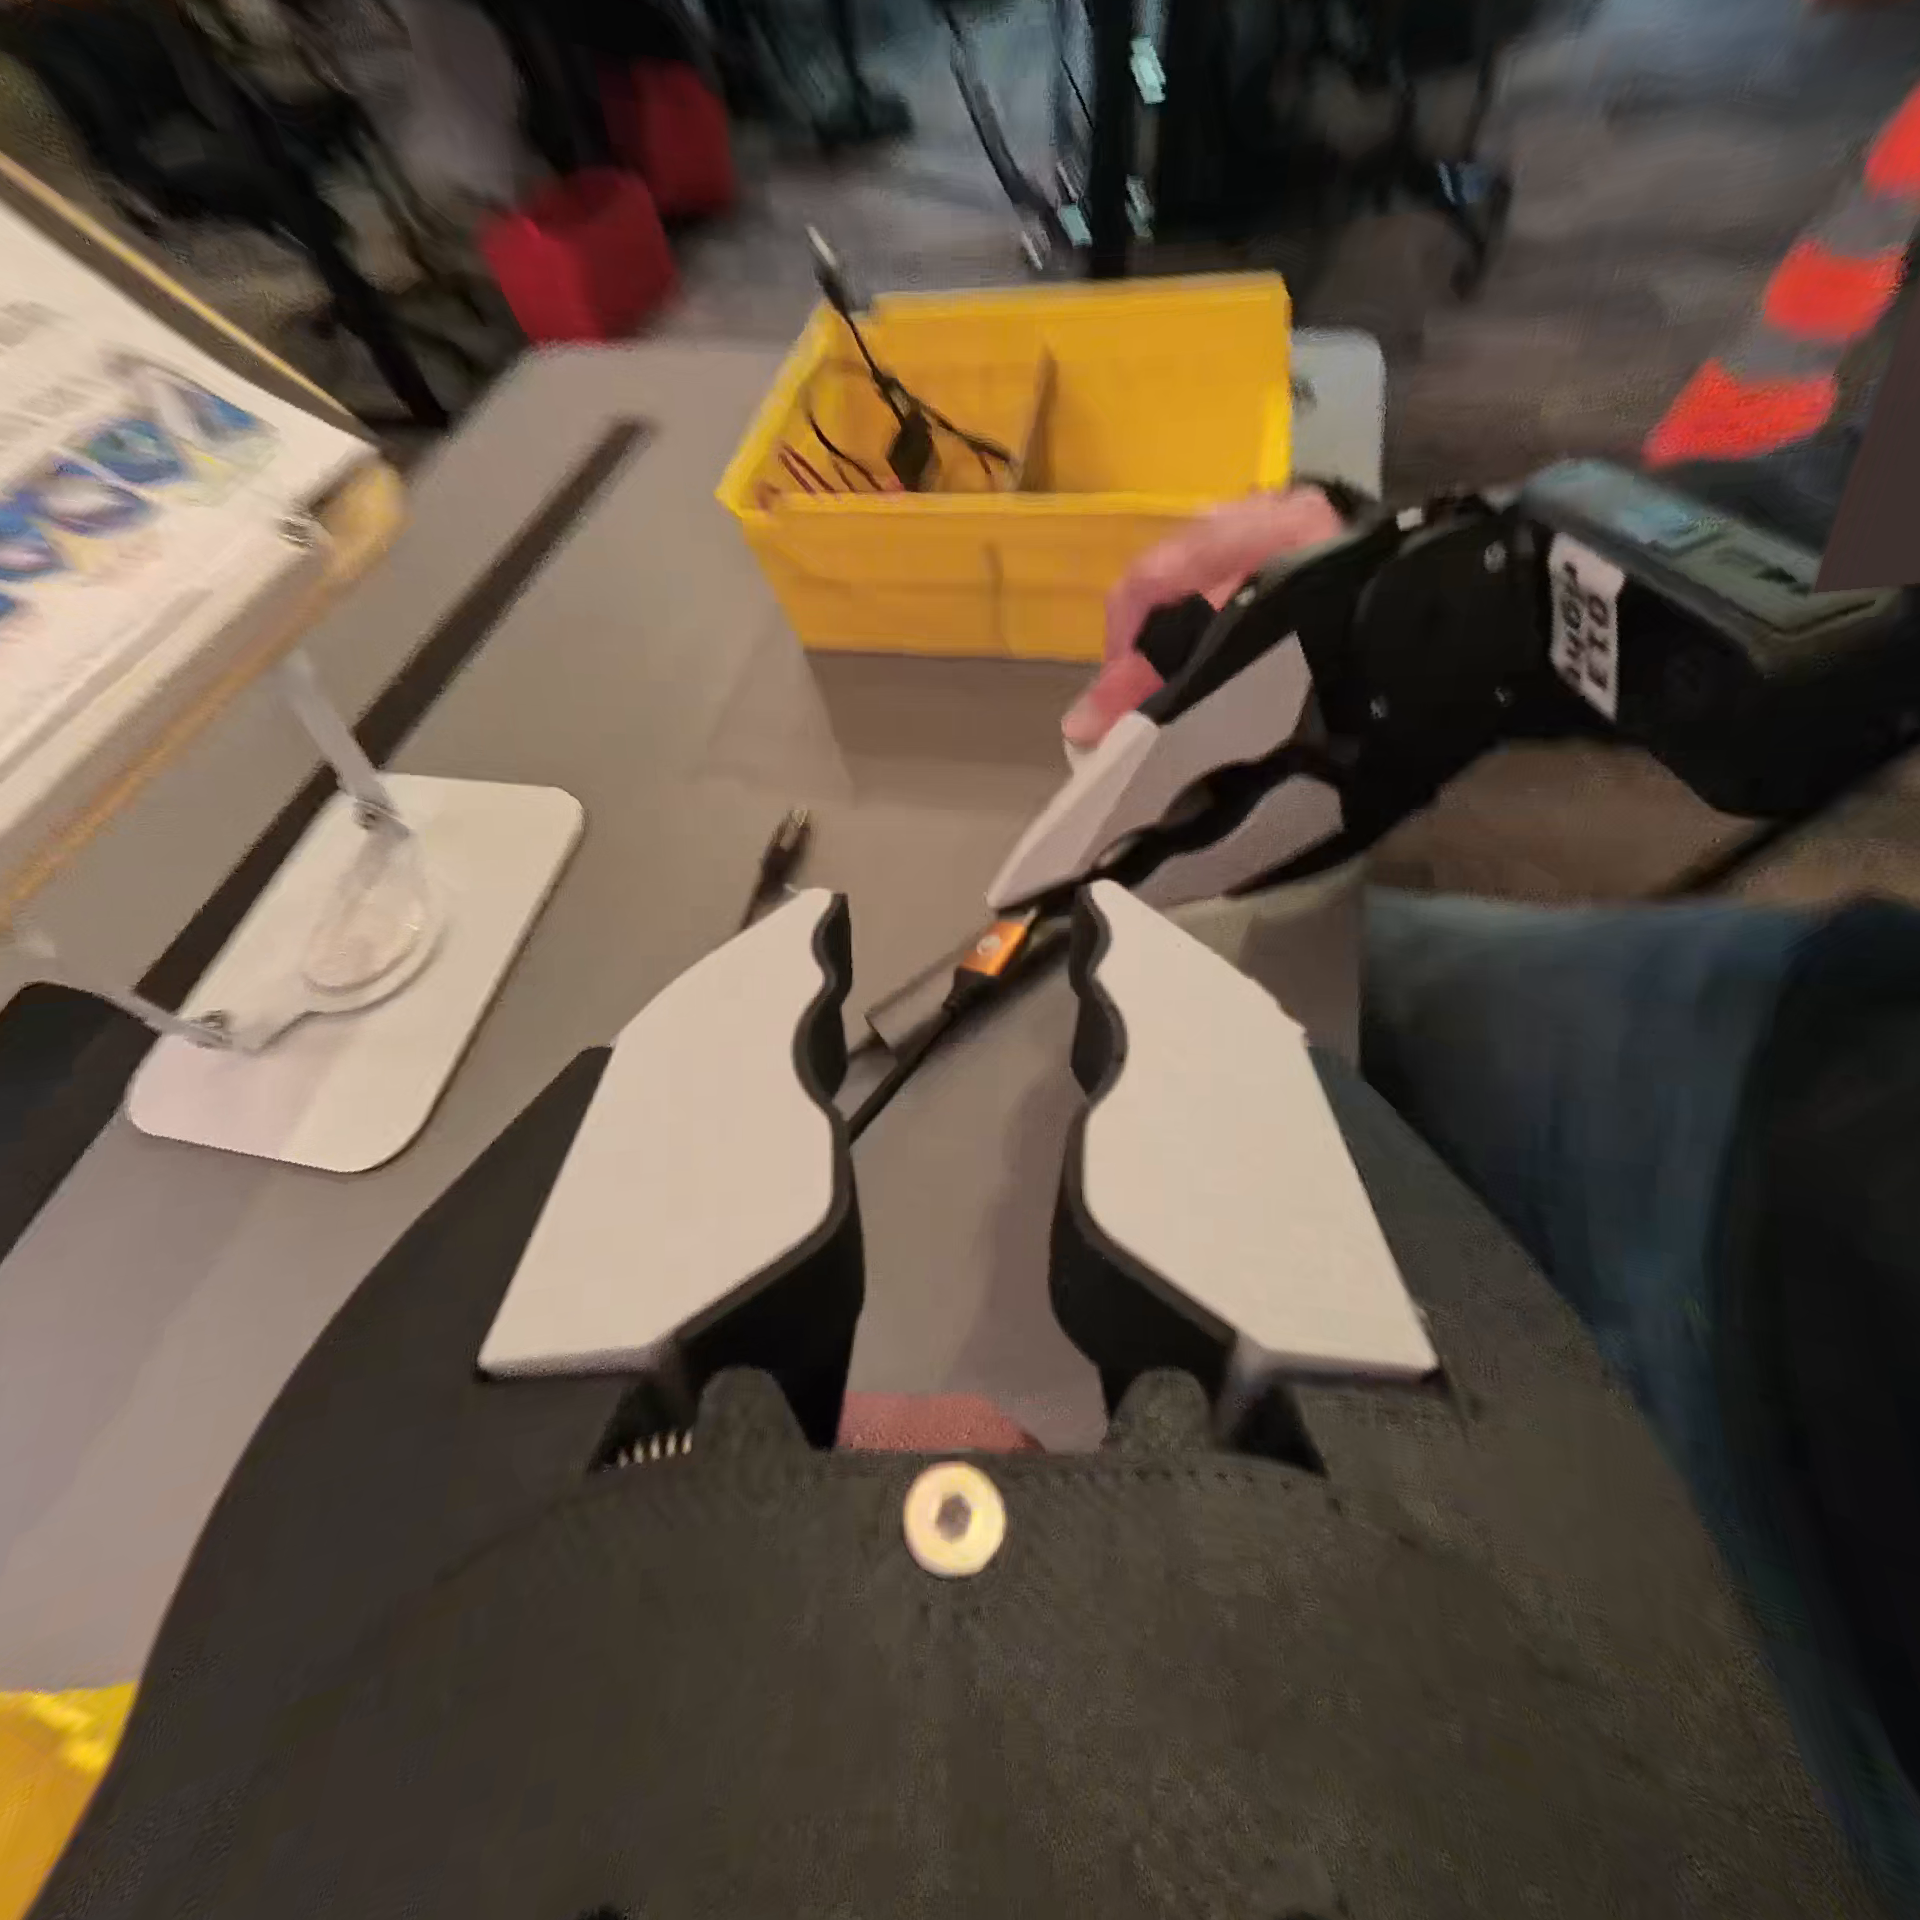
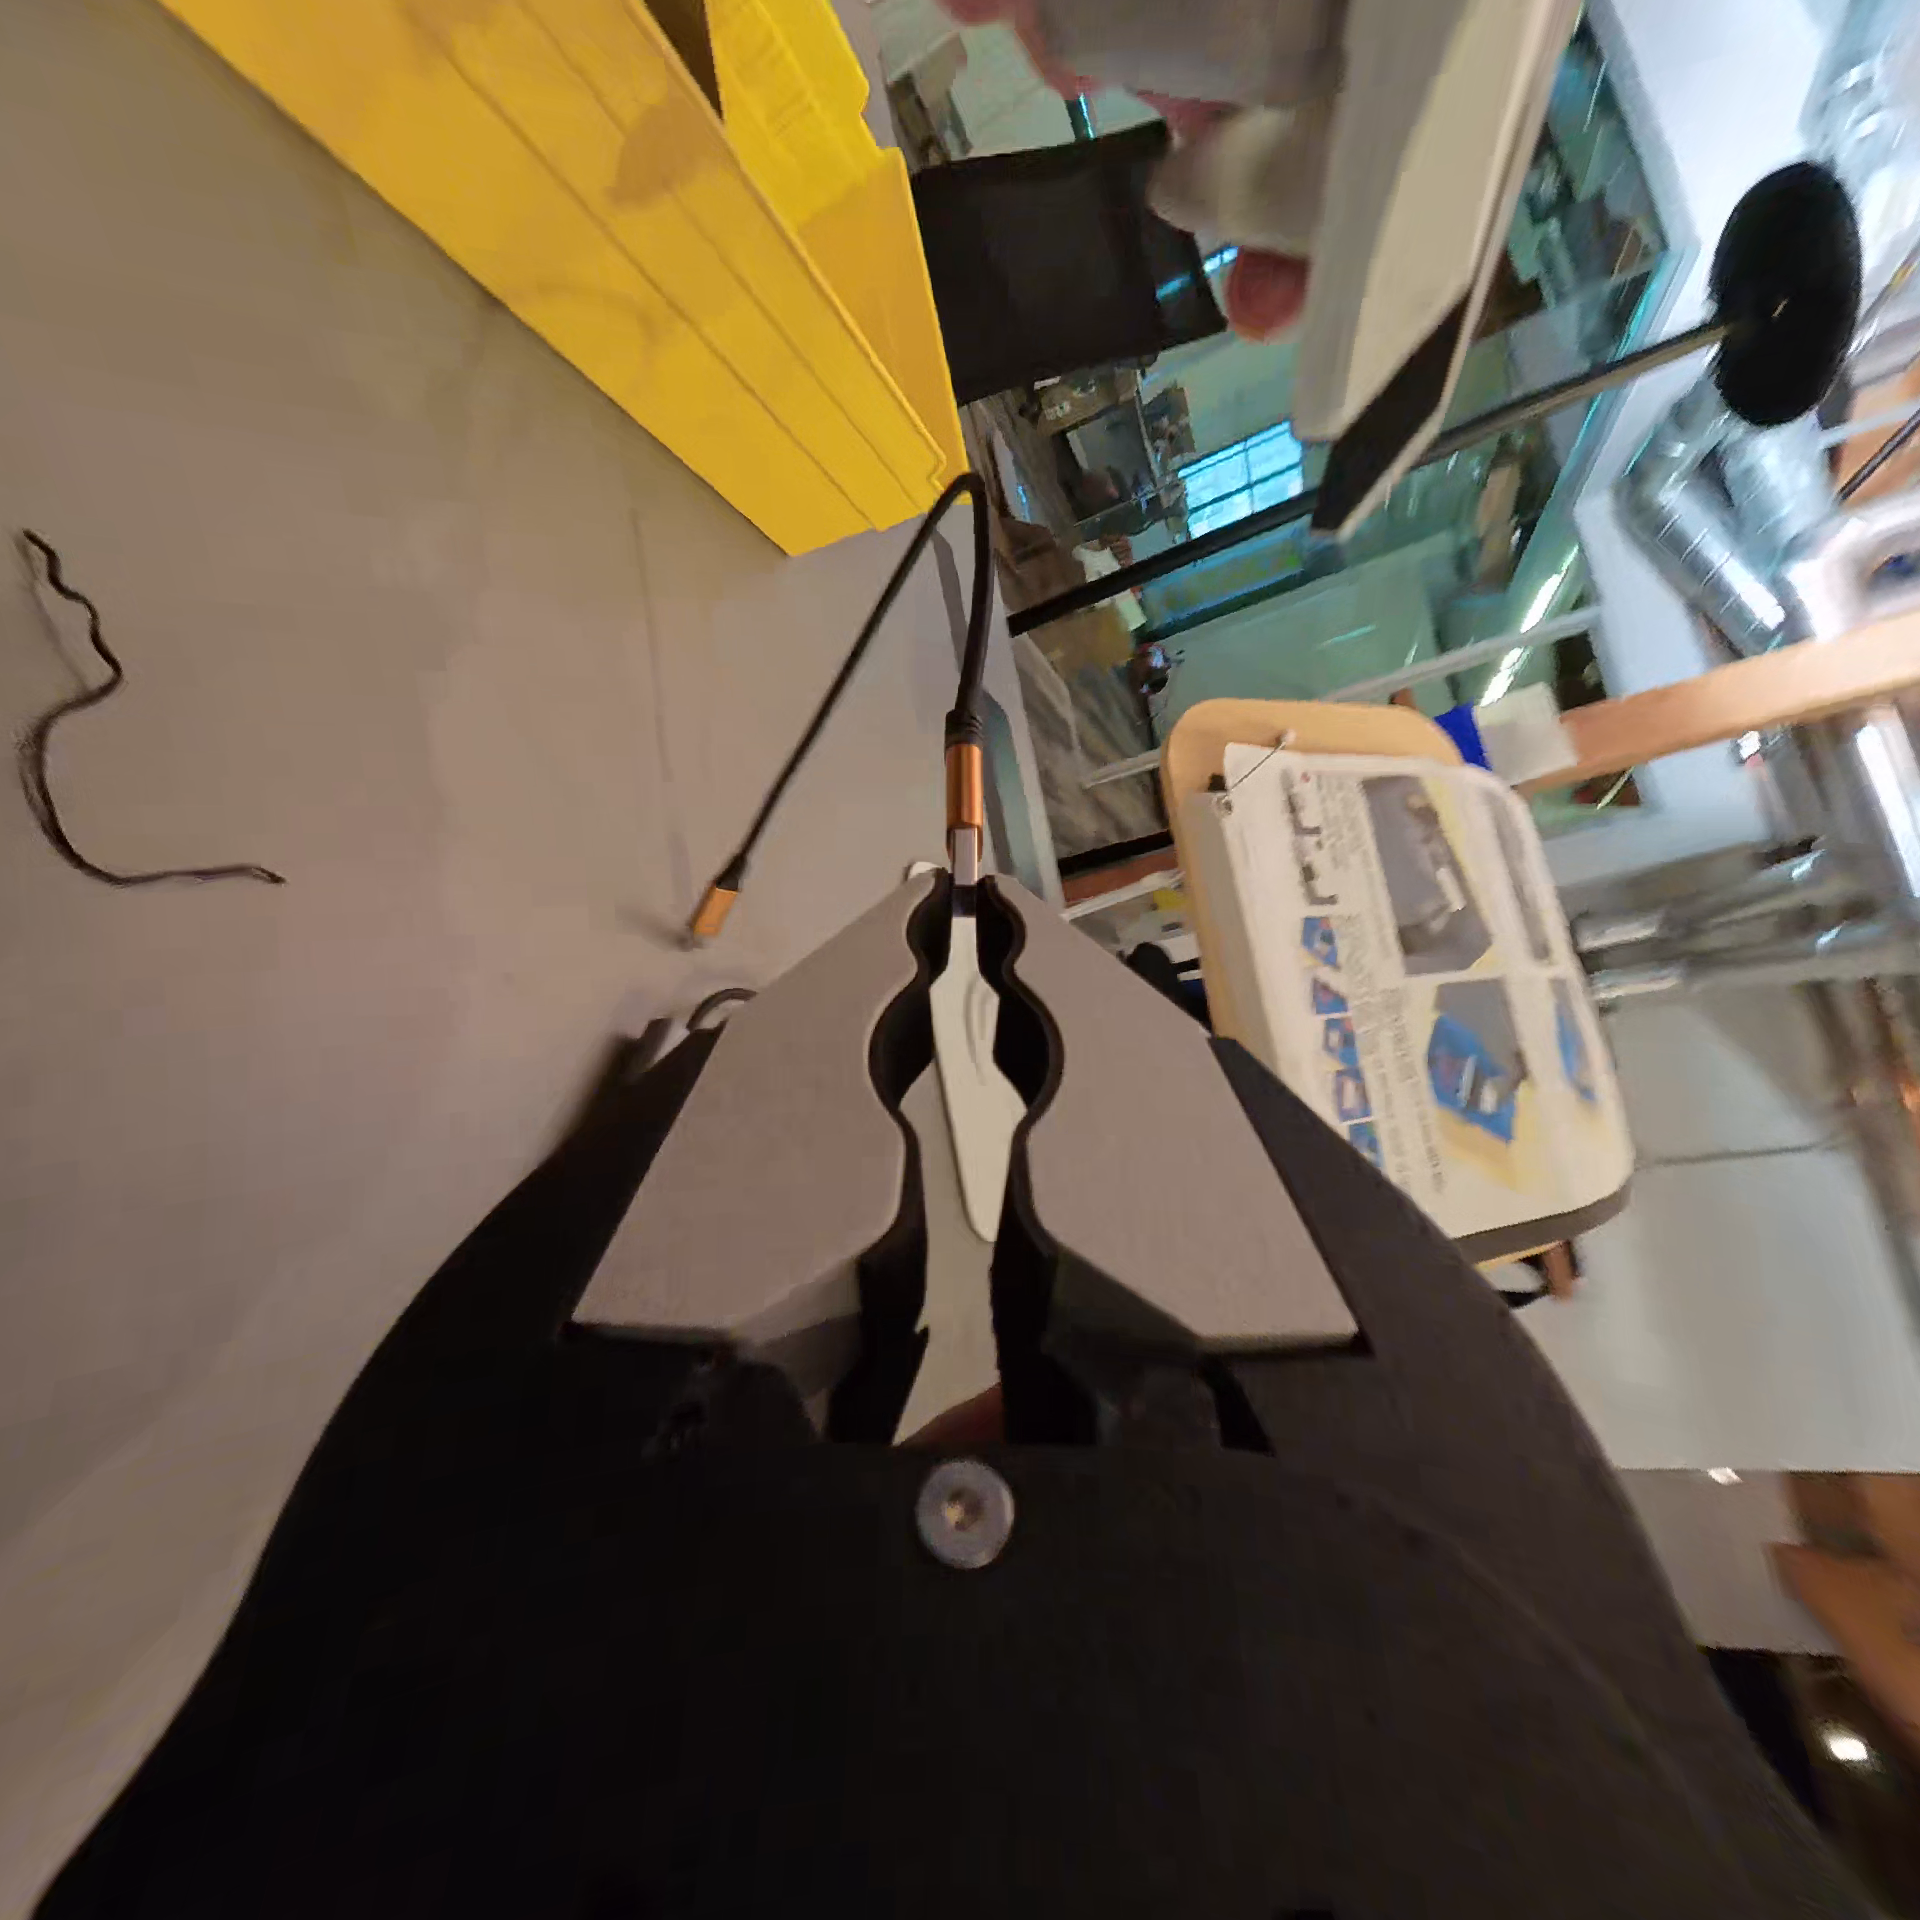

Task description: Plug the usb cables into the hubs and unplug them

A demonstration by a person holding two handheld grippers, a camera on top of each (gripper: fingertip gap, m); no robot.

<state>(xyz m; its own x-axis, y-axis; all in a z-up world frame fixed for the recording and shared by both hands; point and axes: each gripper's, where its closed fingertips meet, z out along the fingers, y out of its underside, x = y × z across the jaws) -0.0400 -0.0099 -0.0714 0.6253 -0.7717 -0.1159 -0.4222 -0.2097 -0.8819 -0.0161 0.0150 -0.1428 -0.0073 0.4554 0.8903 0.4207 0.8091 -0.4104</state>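
Note:
A short black USB cable has an orange plug [image 1: 992, 951] at each end. My right gripper [image 2: 964, 891] is shut on the metal tip of one plug [image 2: 966, 790], held above the grey table [image 2: 364, 623]. The cable arches away and back down to the second plug [image 2: 717, 914], which lies on the table. In the left wrist view the right gripper [image 1: 1023, 888] reaches in from the right. My left gripper [image 1: 961, 899] is open and empty, its fingers either side of the held plug. A dark grey bar [image 1: 899, 1013], apparently a hub, lies just below the plug.
A yellow bin [image 1: 1018, 582] holding dark cables stands at the back of the table and also shows in the right wrist view [image 2: 665, 260]. A stand with a white base [image 1: 353, 966] carries a printed sheet [image 2: 1403, 987] at the left. A loose black thread [image 2: 73, 727] lies on the table.

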